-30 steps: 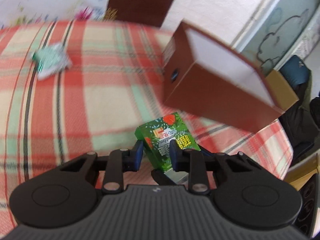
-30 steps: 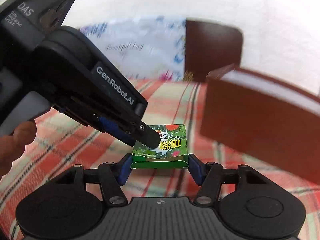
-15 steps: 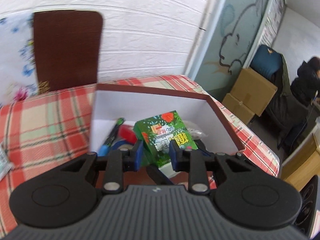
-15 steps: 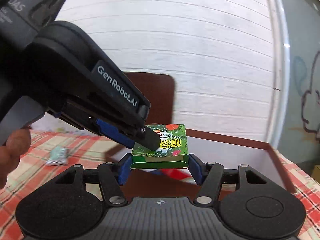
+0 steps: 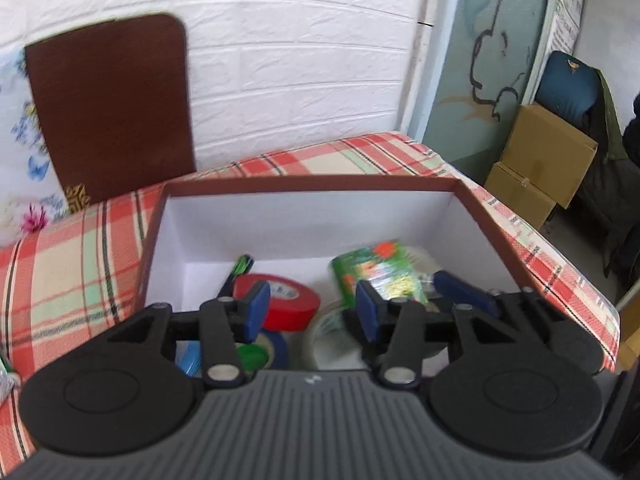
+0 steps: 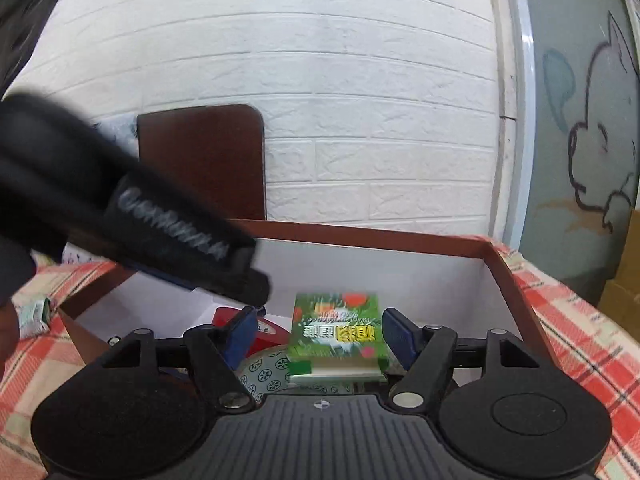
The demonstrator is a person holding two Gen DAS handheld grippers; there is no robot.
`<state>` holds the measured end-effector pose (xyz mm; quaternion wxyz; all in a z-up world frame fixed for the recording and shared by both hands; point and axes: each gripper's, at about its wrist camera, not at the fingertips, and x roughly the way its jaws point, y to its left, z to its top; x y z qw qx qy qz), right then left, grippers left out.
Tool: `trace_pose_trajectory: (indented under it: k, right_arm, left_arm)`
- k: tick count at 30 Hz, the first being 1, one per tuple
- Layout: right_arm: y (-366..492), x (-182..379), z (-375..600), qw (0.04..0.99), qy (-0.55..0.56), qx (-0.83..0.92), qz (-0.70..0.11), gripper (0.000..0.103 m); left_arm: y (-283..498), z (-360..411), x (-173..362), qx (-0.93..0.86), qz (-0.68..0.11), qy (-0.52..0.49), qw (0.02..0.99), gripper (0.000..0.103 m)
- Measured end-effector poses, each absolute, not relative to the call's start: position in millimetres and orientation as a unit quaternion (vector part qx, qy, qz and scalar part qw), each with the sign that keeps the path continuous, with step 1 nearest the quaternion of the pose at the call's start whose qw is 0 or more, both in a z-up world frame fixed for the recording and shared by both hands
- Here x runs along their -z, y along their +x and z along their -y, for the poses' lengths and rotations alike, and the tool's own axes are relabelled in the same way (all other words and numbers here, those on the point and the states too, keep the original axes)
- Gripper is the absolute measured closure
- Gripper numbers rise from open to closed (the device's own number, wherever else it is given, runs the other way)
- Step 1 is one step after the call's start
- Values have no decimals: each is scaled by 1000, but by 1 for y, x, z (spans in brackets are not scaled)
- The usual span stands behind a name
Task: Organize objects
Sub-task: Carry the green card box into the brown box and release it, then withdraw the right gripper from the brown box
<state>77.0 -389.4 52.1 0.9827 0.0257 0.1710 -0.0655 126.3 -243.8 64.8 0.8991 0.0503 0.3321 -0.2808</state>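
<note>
Both jaws opening, green packet (image 6: pixel 338 334) seemingly released into box (image 6: pixel 508 276).

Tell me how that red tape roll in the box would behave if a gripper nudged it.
The red tape roll lies tilted among other rolls in the brown box, so it would probably slide or settle rather than roll. It looks stiff and fairly light. Its smooth side may slip between pads.

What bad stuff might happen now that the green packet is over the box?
Both grippers' jaws are opening, so the green packet is let go above the rolls. It may land crooked on the red tape and clear tape, not flat. The left gripper and right gripper sit close, so they might bump each other or the box rim pulling out.
</note>
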Motion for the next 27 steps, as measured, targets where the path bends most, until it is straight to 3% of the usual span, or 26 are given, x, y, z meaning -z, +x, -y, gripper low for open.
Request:
trace_pose_trajectory:
  k: [27]
  right_arm:
    - [-5,-64,332,987,35,41,-152,32]
  left_arm:
    - [62,161,-59,198,-310,62,928,45]
